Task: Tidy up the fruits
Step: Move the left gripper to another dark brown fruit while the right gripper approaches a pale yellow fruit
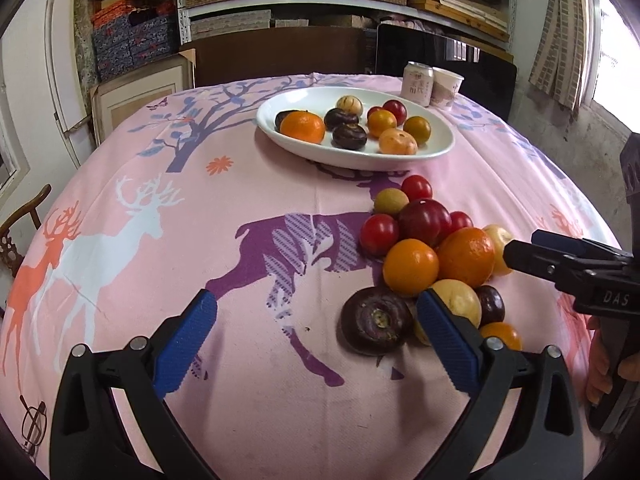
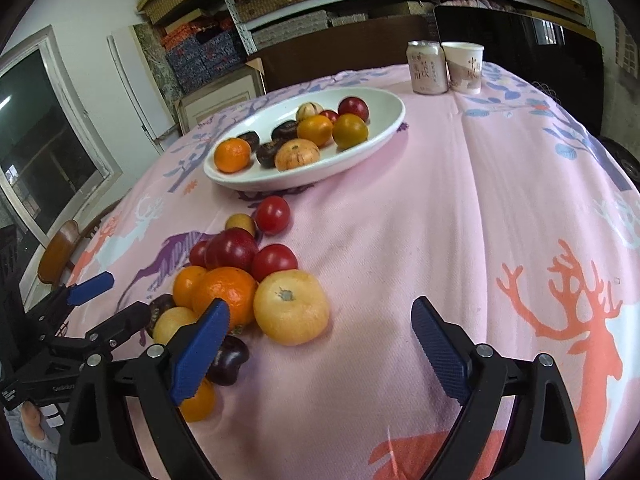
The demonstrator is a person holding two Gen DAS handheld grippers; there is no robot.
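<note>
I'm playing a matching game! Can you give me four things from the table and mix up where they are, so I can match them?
Things:
1. white plate
2. drink can
3. big pale yellow fruit
4. right tool

Places or states:
A. open, with nothing between its fingers
B. on the cloth at the near edge of the fruit pile
C. at the far edge of the table, next to a paper cup
D. holding oranges, dark fruits and red ones

Pairs: 1-D, 2-C, 3-B, 4-A
</note>
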